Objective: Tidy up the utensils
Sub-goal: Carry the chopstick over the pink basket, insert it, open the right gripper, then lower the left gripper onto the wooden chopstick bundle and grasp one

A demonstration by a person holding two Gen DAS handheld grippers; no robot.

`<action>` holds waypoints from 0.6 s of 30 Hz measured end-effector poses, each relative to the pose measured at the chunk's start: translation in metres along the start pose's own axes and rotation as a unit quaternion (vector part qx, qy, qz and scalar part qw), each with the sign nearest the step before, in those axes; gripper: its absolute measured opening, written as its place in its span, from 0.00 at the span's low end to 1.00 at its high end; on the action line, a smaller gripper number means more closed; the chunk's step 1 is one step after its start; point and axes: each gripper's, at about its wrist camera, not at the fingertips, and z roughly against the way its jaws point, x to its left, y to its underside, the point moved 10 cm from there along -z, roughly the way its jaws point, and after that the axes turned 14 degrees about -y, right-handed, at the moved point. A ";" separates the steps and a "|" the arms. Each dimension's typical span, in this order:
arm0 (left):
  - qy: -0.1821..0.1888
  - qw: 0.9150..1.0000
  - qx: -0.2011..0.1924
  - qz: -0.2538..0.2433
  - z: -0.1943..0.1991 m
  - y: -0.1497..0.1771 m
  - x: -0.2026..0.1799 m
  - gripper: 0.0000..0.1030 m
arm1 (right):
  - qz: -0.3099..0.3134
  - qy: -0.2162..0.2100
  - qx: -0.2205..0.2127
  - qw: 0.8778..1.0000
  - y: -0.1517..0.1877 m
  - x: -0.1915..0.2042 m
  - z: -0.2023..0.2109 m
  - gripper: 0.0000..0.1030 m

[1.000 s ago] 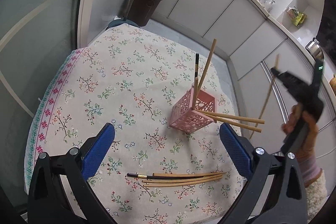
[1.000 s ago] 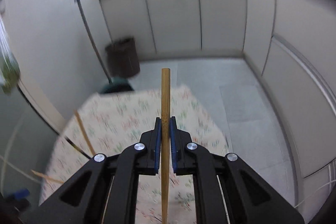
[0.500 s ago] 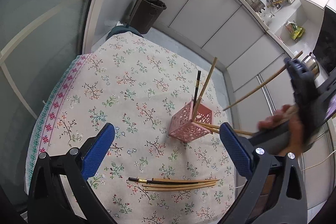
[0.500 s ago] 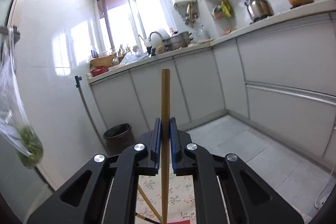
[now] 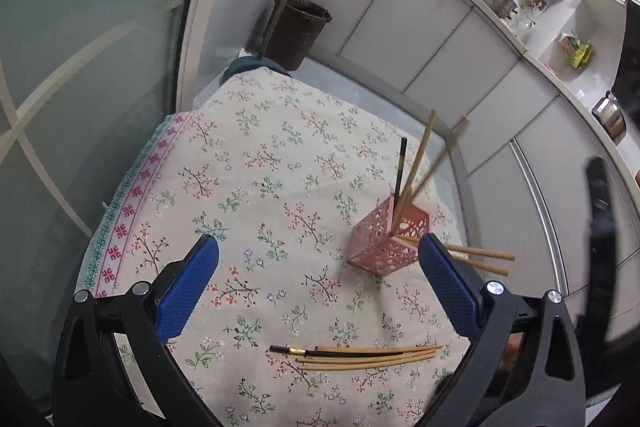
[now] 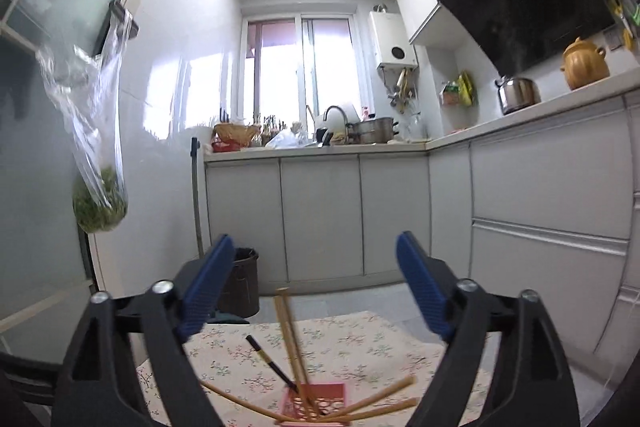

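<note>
A pink lattice basket [image 5: 387, 242] stands on the floral tablecloth [image 5: 260, 187] and holds several wooden chopsticks and one black chopstick [image 5: 400, 163]. One blurred wooden chopstick [image 5: 442, 157] leans into it. A bundle of chopsticks [image 5: 360, 354] lies flat near the table's front. My left gripper [image 5: 318, 287] is open and empty above the table. My right gripper [image 6: 316, 287] is open and empty just above the basket [image 6: 316, 403], with wooden chopsticks [image 6: 290, 331] sticking up between its jaws. The right gripper's dark blurred body [image 5: 598, 247] shows at the right of the left wrist view.
White kitchen cabinets [image 6: 320, 215] line the far and right walls. A dark bin [image 5: 298, 27] stands on the floor beyond the table. A plastic bag of greens [image 6: 98, 203] hangs at the left. The table's right edge [image 5: 460, 219] is close to the basket.
My right gripper has opened and let go of the wooden chopstick, which now leans in the pink basket. The left gripper has risen slightly and stays open.
</note>
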 end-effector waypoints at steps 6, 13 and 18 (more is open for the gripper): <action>0.001 0.999 0.030 -0.018 -0.010 0.021 -0.010 0.93 | -0.066 0.047 0.100 0.992 0.006 -0.072 0.034 0.94; -0.003 0.995 0.095 -0.027 -0.034 0.057 -0.017 0.93 | -0.169 0.068 0.217 0.959 0.055 -0.126 0.064 0.94; -0.013 0.986 0.150 -0.074 -0.054 0.088 -0.025 0.93 | -0.188 0.099 0.321 0.923 0.104 -0.147 0.086 0.94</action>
